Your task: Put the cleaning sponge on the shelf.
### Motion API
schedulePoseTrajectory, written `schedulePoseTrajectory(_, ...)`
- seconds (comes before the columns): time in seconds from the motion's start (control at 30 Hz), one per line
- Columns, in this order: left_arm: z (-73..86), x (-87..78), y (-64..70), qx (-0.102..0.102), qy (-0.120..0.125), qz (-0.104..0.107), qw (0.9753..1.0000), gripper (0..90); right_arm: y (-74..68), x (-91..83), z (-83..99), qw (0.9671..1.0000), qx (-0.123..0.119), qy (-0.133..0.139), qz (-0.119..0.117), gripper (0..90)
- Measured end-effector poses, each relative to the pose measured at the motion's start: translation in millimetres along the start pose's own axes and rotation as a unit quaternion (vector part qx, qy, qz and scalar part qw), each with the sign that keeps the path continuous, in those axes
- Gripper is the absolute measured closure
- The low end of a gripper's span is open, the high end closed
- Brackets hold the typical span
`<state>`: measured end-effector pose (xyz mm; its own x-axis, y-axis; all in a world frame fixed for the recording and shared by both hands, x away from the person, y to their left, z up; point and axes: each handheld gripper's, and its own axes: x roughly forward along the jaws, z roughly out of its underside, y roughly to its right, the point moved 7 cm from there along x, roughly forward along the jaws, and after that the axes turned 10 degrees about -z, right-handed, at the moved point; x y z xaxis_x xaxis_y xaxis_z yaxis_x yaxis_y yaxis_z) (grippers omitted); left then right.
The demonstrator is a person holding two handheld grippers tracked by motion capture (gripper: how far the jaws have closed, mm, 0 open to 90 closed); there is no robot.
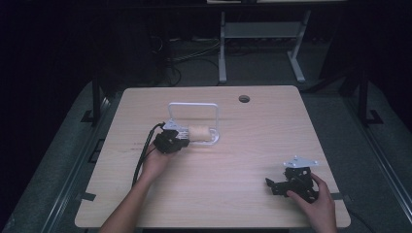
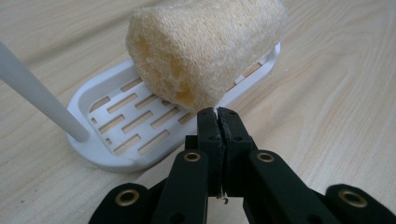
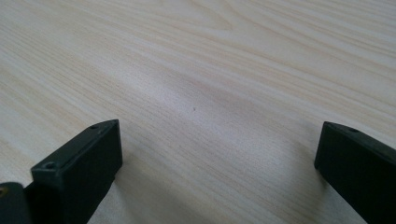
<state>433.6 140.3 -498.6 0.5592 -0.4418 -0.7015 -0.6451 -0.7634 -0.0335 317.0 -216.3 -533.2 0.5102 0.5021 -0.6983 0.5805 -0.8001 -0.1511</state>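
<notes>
Where loofah (image 2: 205,46) overhangs white tray (image 2: 93,140): left tongs (image 2: 218,116) together at its edge; right tongs (image 3: 219,163) apart over bare table (image 3: 210,56).

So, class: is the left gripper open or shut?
Shut: the left gripper has its jaws pressed together, pinching the loofah's edge.

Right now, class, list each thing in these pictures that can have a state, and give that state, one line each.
loofah sponge: lying on its side on the rack, an edge pinched by the left gripper's tips.
white slotted rack: flat on the table, its hoop handle upright.
left gripper: jaws shut on the sponge's edge.
right gripper: jaws wide open, nothing between them, low over bare wood.
table: level, cable hole open.
</notes>
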Motion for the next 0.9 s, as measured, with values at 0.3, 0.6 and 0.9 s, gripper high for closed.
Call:
schedulePoseTrajectory(0.3, 2.4, -12.2, 1.6, 0.011, -0.001, -0.002, 0.9999, 80.1, 0.0, 0.0, 0.0, 1.0, 0.0, 0.0, 0.0, 0.6)
schedulePoseTrajectory(0.6, 7.4, -32.3, 2.4, 0.006, 0.006, -0.004, 1.0, 55.9, 0.0, 0.0, 0.0, 1.0, 0.0, 0.0, 0.0, 0.7)
schedulePoseTrajectory(0.9, 24.2, -46.9, -2.5, 0.005, 0.009, -0.014, 0.9998, 35.4, 0.0, 0.0, 0.0, 1.0, 0.0, 0.0, 0.0, 0.7)
